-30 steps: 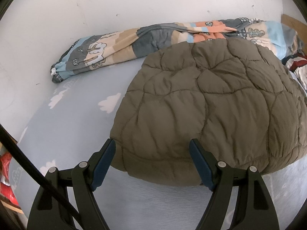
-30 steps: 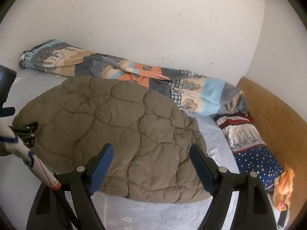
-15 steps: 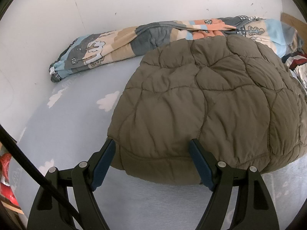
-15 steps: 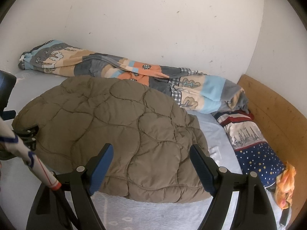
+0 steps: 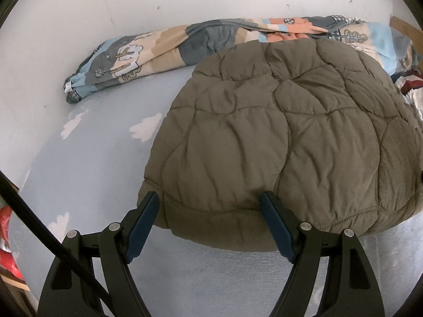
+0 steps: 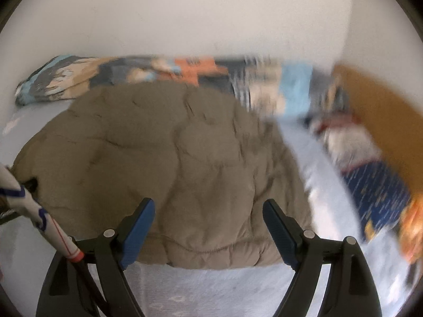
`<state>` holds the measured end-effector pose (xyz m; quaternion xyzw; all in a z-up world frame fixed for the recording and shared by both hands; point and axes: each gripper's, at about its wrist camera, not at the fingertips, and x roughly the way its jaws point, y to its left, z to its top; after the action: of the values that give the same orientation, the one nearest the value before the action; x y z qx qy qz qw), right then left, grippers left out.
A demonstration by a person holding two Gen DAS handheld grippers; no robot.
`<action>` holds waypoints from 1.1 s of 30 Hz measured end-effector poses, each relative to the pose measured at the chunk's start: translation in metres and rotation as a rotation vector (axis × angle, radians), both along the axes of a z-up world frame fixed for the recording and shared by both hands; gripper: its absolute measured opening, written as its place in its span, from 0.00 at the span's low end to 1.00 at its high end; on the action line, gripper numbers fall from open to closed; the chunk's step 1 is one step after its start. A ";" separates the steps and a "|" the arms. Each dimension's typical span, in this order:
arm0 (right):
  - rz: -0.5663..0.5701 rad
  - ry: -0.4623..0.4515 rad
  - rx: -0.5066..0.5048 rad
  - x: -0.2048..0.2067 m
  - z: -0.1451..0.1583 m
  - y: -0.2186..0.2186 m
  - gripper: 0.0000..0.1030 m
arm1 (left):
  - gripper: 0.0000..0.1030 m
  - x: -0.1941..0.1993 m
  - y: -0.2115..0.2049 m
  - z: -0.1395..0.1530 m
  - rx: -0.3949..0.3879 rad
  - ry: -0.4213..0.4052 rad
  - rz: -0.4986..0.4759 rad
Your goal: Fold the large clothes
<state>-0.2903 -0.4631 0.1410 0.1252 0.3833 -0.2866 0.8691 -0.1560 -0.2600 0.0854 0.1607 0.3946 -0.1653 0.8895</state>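
A large olive quilted jacket [image 5: 277, 137] lies folded in a rounded heap on the pale blue bed sheet [image 5: 92, 158]. My left gripper [image 5: 210, 198] is open, its blue-padded fingers straddling the jacket's near left hem without closing on it. In the right wrist view the same jacket [image 6: 169, 158] fills the middle, blurred by motion. My right gripper [image 6: 208, 204] is open over the jacket's near right hem and holds nothing.
A rolled patterned blanket [image 5: 211, 42] lies along the white wall behind the jacket. A starry blue pillow [image 6: 375, 198] and a wooden bed board [image 6: 383, 111] are at the right. A red item [image 5: 6, 235] sits at the bed's left edge.
Both grippers have moved forward to the jacket's near hem. The right gripper has swung left, blurring its view. Both jaws stay open.
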 end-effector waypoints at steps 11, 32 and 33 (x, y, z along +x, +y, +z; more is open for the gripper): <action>-0.316 -0.201 0.385 -0.073 0.001 -0.099 0.85 | 0.76 0.040 0.074 0.008 -0.350 0.278 0.221; -0.622 -0.418 0.881 -0.145 -0.078 -0.147 0.86 | 0.77 0.059 0.111 -0.044 -0.839 0.522 0.423; -0.633 -0.434 0.897 -0.144 -0.082 -0.147 0.86 | 0.77 0.059 0.109 -0.044 -0.841 0.503 0.428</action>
<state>-0.4347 -0.6103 0.0589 0.6448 0.2245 -0.3098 0.6617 -0.0975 -0.1512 0.0415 -0.3384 0.5190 -0.1575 0.7690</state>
